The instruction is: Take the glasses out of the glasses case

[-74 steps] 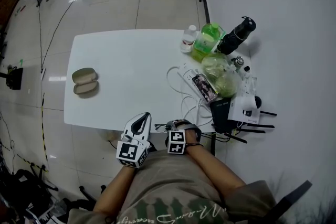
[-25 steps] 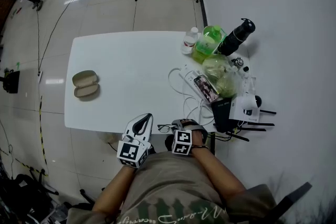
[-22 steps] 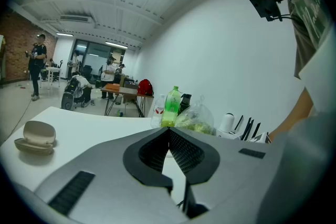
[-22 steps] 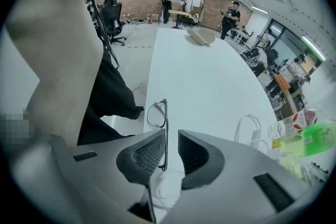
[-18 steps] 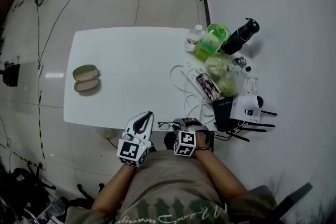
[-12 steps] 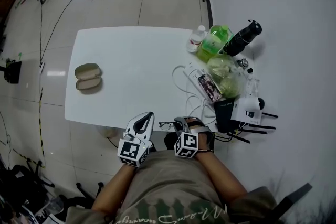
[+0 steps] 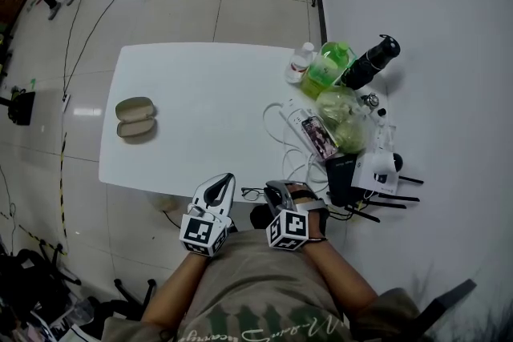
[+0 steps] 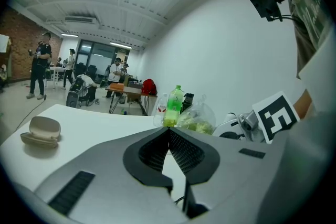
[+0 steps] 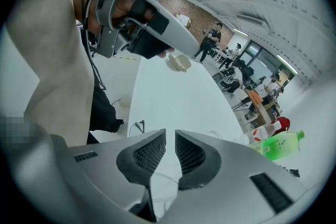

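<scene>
On the table point(image 7: 200, 92) edge, glasses point(image 7: 252, 193) lie seemingly beside right tool point(image 7: 273, 189).

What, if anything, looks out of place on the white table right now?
The glasses lie right at the near edge of the table, far from the open glasses case at its left end. That close to the edge, they could perhaps slip off.

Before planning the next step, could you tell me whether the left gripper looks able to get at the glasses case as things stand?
Probably yes. The left gripper sits at the near edge of the table, and only bare surface lies between it and the glasses case, though its fingers are shut.
</scene>
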Action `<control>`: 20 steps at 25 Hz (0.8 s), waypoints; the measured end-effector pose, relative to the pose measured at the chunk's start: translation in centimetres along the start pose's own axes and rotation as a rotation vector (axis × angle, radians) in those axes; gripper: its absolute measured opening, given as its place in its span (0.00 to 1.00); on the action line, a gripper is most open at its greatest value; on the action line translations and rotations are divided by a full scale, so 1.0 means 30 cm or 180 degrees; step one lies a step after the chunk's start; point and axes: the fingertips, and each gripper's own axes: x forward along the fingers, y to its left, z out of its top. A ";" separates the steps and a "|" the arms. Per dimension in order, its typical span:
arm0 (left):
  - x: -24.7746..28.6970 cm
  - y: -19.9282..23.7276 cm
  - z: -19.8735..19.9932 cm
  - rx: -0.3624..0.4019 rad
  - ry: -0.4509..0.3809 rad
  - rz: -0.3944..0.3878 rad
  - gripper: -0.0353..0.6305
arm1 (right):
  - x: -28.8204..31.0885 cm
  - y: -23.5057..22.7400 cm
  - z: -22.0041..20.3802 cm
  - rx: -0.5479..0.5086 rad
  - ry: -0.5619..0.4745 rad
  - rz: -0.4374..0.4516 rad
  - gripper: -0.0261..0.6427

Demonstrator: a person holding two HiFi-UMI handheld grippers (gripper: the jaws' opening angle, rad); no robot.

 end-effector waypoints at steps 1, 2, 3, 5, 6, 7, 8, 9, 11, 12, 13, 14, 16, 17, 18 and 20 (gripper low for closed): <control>0.004 -0.005 -0.002 0.0016 -0.0001 -0.0014 0.06 | -0.015 -0.014 0.004 0.0010 -0.0022 -0.0042 0.12; 0.009 -0.008 -0.003 0.0025 -0.0001 -0.0022 0.06 | -0.029 -0.028 0.008 0.0027 -0.0047 -0.0086 0.12; 0.013 -0.009 -0.001 0.0026 0.0000 -0.0020 0.06 | -0.044 -0.043 0.014 0.0052 -0.0081 -0.0133 0.12; 0.017 -0.006 0.007 0.0031 -0.0008 -0.0012 0.06 | -0.075 -0.077 0.033 0.0124 -0.0201 -0.0266 0.12; 0.017 -0.005 0.013 0.0040 -0.0016 -0.0011 0.07 | -0.092 -0.095 0.043 0.0166 -0.0281 -0.0350 0.12; 0.018 -0.004 0.018 0.0052 -0.0025 -0.0012 0.07 | -0.108 -0.110 0.053 0.0202 -0.0358 -0.0437 0.12; 0.020 -0.002 0.024 0.0071 -0.0036 -0.0014 0.07 | -0.125 -0.124 0.061 0.0229 -0.0421 -0.0519 0.12; 0.021 0.000 0.029 0.0092 -0.0045 -0.0013 0.06 | -0.142 -0.137 0.069 0.0242 -0.0469 -0.0595 0.12; 0.022 0.005 0.035 0.0127 -0.0053 -0.0020 0.07 | -0.172 -0.157 0.084 0.0252 -0.0526 -0.0707 0.12; 0.020 0.006 0.038 0.0137 -0.0057 -0.0026 0.07 | -0.185 -0.164 0.089 0.0264 -0.0539 -0.0739 0.12; 0.017 0.007 0.046 0.0138 -0.0059 -0.0025 0.07 | -0.195 -0.170 0.093 0.0278 -0.0543 -0.0761 0.12; 0.014 0.007 0.056 0.0134 -0.0059 -0.0018 0.06 | -0.205 -0.176 0.095 0.0292 -0.0543 -0.0776 0.12; 0.008 0.010 0.070 0.0132 -0.0052 -0.0015 0.07 | -0.222 -0.190 0.097 0.0325 -0.0546 -0.0798 0.12; 0.006 0.013 0.071 0.0136 -0.0047 -0.0019 0.07 | -0.233 -0.198 0.099 0.0348 -0.0553 -0.0810 0.12; 0.004 0.016 0.071 0.0142 -0.0042 -0.0027 0.06 | -0.244 -0.206 0.103 0.0375 -0.0567 -0.0826 0.12; -0.004 0.023 0.075 0.0154 -0.0044 -0.0052 0.06 | -0.273 -0.227 0.120 0.0461 -0.0642 -0.0881 0.12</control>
